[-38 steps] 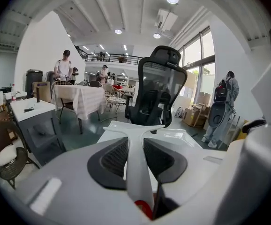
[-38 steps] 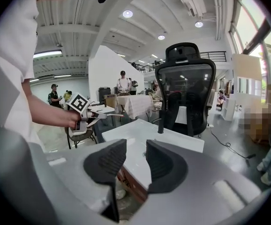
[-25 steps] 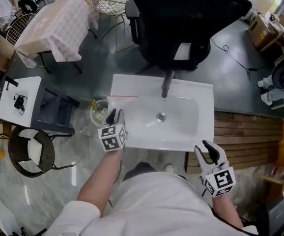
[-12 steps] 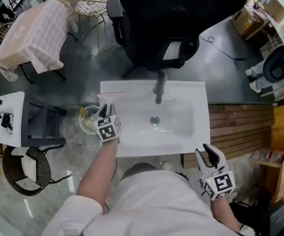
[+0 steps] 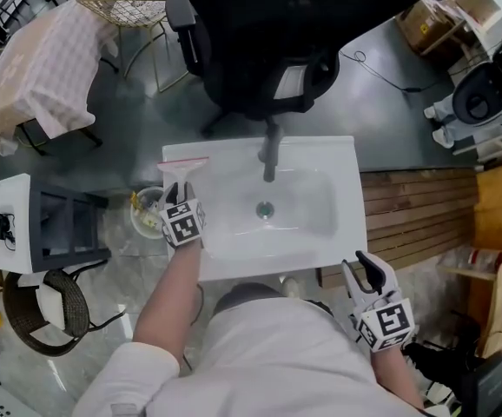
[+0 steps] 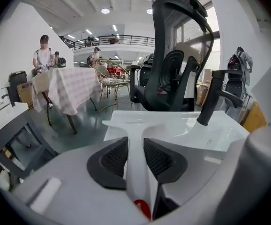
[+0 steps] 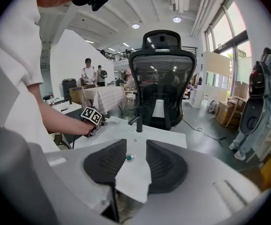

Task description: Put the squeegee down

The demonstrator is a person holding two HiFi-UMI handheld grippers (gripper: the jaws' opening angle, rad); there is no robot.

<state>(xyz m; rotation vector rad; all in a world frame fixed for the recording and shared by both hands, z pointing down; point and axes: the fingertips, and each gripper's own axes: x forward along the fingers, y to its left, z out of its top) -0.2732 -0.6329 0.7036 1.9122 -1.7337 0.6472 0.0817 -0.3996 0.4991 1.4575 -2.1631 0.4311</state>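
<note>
A white squeegee (image 5: 184,168) with a T-shaped head and a thin red blade edge hangs over the back left corner of the white sink (image 5: 338,233). My left gripper (image 5: 180,196) is shut on its handle. In the left gripper view the handle (image 6: 135,149) runs straight between the dark pads (image 6: 113,158), and the head points at the sink's rim (image 6: 173,118). My right gripper (image 5: 366,273) stays off the sink's front right corner, open, with nothing between its pads (image 7: 108,161); through the gap I see the basin (image 7: 126,139) and the drain.
A black faucet (image 5: 270,153) stands at the back of the sink, with a black office chair (image 5: 268,50) behind it. A round container (image 5: 145,212) sits on the floor left of the sink. A white side table (image 5: 8,224) is at left, wooden planks (image 5: 416,215) at right.
My left gripper has carried the squeegee away from me, from the sink's front left edge to its back left corner, and lower. The right gripper has kept its place.
</note>
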